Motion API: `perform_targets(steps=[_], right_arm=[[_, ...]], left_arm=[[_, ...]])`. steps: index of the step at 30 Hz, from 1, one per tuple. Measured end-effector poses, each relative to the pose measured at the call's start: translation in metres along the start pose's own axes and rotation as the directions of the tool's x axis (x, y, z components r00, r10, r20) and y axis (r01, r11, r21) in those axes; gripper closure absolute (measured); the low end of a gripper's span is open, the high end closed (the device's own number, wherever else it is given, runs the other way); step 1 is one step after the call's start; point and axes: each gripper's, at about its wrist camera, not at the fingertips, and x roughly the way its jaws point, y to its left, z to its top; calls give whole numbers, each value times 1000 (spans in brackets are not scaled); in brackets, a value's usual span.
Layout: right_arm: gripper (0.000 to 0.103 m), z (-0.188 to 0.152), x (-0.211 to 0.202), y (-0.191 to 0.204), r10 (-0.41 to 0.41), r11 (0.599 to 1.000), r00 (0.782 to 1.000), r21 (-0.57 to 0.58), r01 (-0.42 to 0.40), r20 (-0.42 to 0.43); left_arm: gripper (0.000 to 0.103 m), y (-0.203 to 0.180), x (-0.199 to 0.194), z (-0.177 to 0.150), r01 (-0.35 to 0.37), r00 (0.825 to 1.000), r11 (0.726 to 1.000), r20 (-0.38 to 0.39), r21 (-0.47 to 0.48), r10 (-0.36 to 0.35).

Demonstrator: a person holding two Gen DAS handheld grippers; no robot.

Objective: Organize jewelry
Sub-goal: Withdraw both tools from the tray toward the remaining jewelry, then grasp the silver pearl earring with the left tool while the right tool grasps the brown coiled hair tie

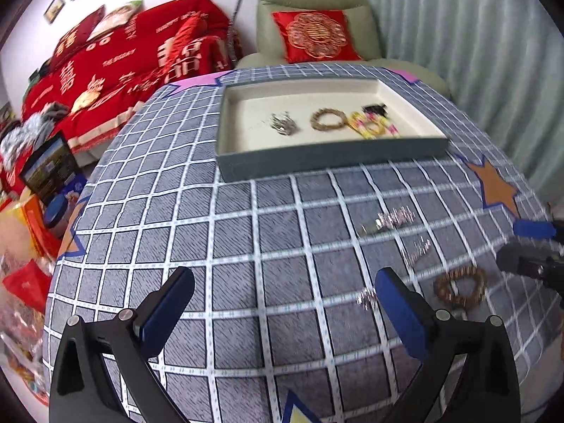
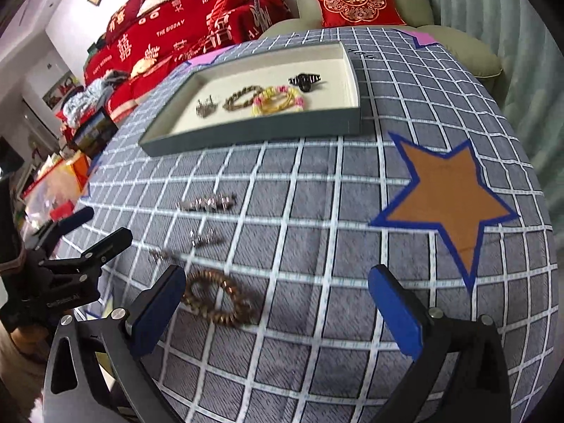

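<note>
Brown bead bracelet (image 2: 218, 301) lies beside right gripper's (image 2: 278, 290) spread left finger.

Left claw (image 1: 283, 290) spread wide over checked cloth (image 1: 246, 246), tray (image 1: 328, 155) beyond.

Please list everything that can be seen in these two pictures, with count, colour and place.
Tray: 1, grey outside, cream inside, far part of table.
Jewelry in tray: 4; silver piece, tan bracelet, yellow-pink bracelet, black clip.
Brown bead bracelet: 1, on cloth, near side.
Silver pieces on cloth: about 4, blurred, e.g..
Tablecloth: 1, grey with white grid.
Orange star: 1, blue edge, right side.
Red cushion: 1, on green armchair.
Left gripper: jaws open, empty.
Right gripper: jaws open, empty.
</note>
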Motion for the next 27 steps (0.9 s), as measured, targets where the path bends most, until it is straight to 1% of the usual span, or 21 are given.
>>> perform_targets(steps=[3, 7, 9, 11, 12, 13, 14, 16, 19, 25, 26, 27], right_arm=[[0, -5, 0, 5, -19, 999, 1000, -34, 19, -6], [0, -8, 0, 7, -26, 998, 1000, -64, 25, -14], [2, -9, 1, 8, -24, 997, 999, -75, 22, -21], [9, -10, 4, 10, -24, 996, 999, -85, 21, -32], [10, -11, 5, 11, -25, 996, 999, -92, 21, -40], [14, -12, 7, 12, -27, 995, 999, -101, 22, -46], [21, -12, 9, 13, -28, 994, 998, -110, 22, -51], [28, -13, 12, 17, -31, 991, 997, -131, 22, -64], [35, -14, 17, 22, -32, 986, 996, -163, 19, -79], [43, -14, 23, 33, -61, 969, 995, -245, 41, -78], [47, -14, 23, 35, -68, 965, 995, -257, 47, -77], [49, -15, 24, 37, -85, 959, 994, -278, 62, -71]], left_arm=[[0, -7, -1, -6, 19, 1000, 998, -5, 59, -19], [0, -15, 0, -10, 38, 999, 992, -9, 121, -37], [0, -19, 2, -11, 45, 999, 988, -13, 149, -43], [0, -21, 3, -12, 49, 999, 984, -16, 170, -47], [0, -23, 4, -12, 52, 999, 982, -17, 182, -50], [0, -24, 5, -12, 55, 998, 980, -17, 192, -53], [0, -25, 6, -12, 57, 998, 978, -18, 198, -54], [0, -26, 9, -11, 62, 998, 976, -25, 207, -58], [0, -28, 15, -11, 70, 997, 974, -40, 217, -63], [0, -35, 18, -9, 89, 996, 962, -42, 257, -81], [1, -36, 18, -8, 96, 995, 961, -42, 260, -88], [4, -37, 18, -7, 108, 994, 959, -45, 261, -99]])
